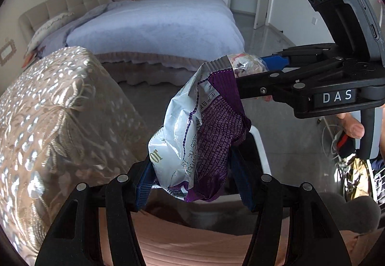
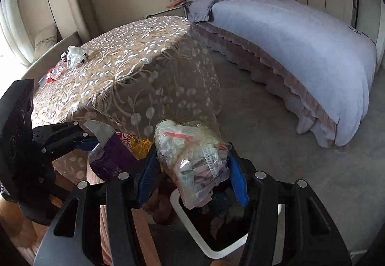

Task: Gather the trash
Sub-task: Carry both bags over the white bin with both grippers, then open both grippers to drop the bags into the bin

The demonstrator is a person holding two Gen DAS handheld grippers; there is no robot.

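My left gripper (image 1: 192,174) is shut on a crumpled purple and white snack bag (image 1: 204,133), which stands up between its blue pads. Coming in from the right, my right gripper (image 1: 255,68) is shut on a clear plastic bag (image 1: 245,61) stuffed with crumpled scraps. In the right wrist view that clear bag (image 2: 192,155) fills the right gripper (image 2: 192,169) and hangs directly above a white-rimmed bin (image 2: 182,213) with a dark inside. The left gripper (image 2: 96,143) reaches in from the left with the snack bag (image 2: 113,157). Behind the snack bag, part of the bin's rim (image 1: 261,148) shows.
A table under a lace cloth (image 2: 120,73) stands close by, with more wrappers (image 2: 74,56) near its far edge. A bed (image 2: 300,49) lies beyond across grey floor. A wooden surface (image 1: 180,237) sits just below the grippers. Cables (image 1: 336,141) lie at the right.
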